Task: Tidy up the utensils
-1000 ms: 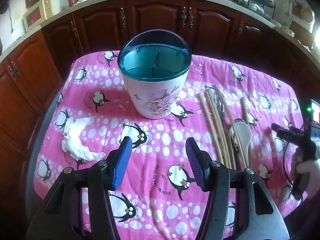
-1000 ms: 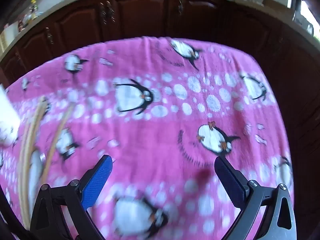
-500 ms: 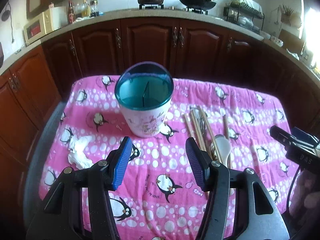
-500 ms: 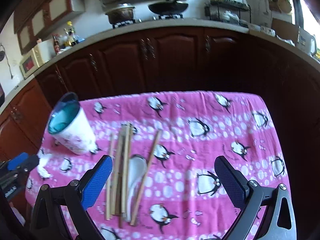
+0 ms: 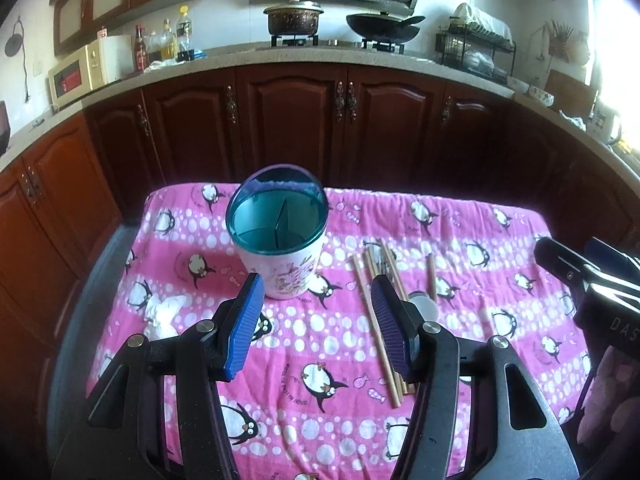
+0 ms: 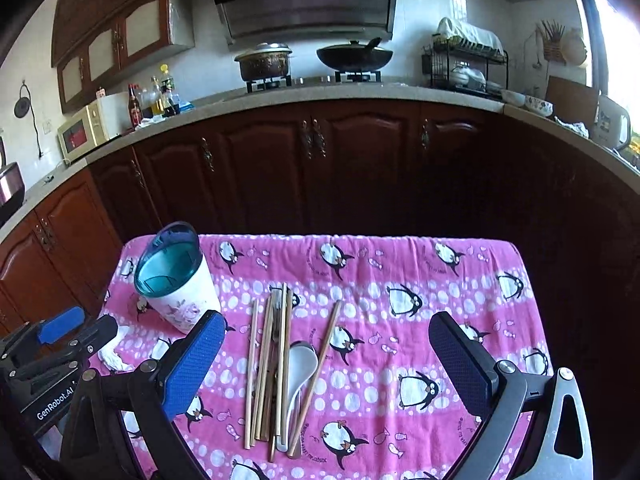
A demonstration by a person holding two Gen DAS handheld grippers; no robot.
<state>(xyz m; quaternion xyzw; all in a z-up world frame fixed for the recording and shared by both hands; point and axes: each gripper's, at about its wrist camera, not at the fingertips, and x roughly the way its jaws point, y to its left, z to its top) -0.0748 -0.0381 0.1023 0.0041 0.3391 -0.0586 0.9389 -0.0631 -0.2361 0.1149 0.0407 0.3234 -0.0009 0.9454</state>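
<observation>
I count one holder (image 6: 176, 280), five chopsticks (image 6: 266, 368), one spoon (image 6: 298, 376) on the pink cloth (image 6: 400, 320); kitchen cabinets (image 6: 320, 168) behind; both grippers (image 5: 316, 324) (image 6: 324, 364) spread, empty.

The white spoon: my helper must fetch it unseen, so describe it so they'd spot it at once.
On the pink penguin cloth, right of the teal-rimmed utensil holder, lies a bundle of wooden chopsticks. The white spoon lies among them, the only broad, white, glossy piece beside thin brown sticks.
</observation>
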